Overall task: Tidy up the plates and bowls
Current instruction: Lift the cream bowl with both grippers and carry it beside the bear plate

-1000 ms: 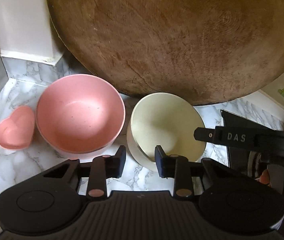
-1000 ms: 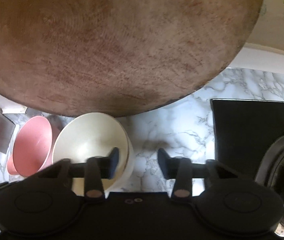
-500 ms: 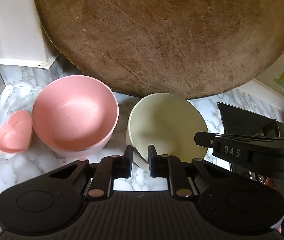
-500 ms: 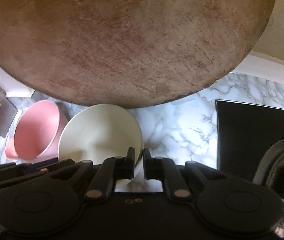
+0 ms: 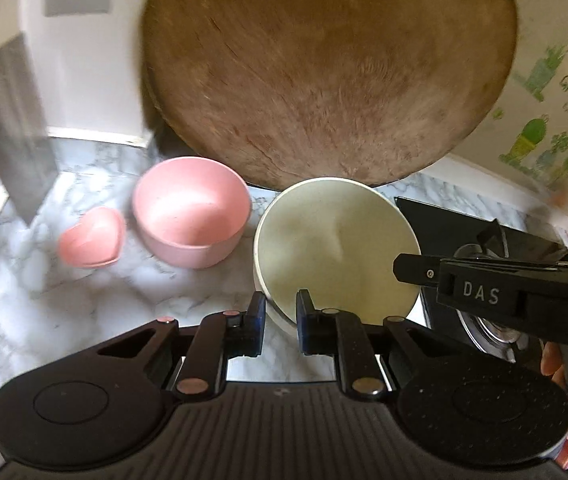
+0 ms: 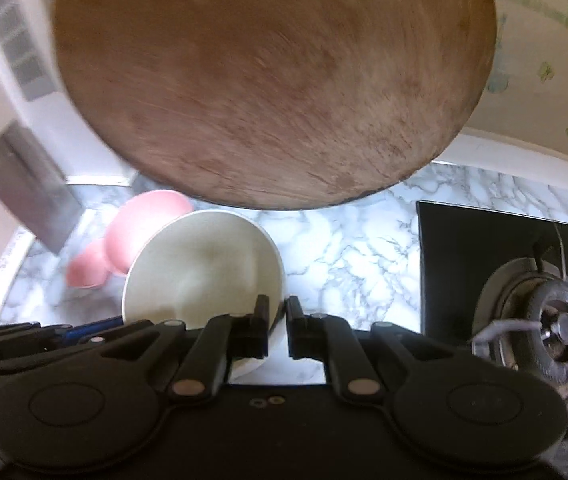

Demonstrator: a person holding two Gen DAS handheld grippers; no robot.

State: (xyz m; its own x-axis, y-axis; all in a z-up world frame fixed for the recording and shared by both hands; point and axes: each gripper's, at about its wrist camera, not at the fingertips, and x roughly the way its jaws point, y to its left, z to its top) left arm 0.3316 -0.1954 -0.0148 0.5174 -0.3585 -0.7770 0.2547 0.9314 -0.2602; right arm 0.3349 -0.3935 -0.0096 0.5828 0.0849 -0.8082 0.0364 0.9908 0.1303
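Cream bowl pinched at near rim by left hand-held gripper & right hand-held gripper; both angled down. Bowl tilted, plain inside, off the desk.

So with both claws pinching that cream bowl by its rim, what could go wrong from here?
1. The left claw and right claw each pinch only a thin edge of the cream bowl; uneven pulling might tip it or let it slip.
2. The pink bowl and heart-shaped dish sit close; a swing left could knock them.
3. The big wooden board leans just behind and might get bumped.
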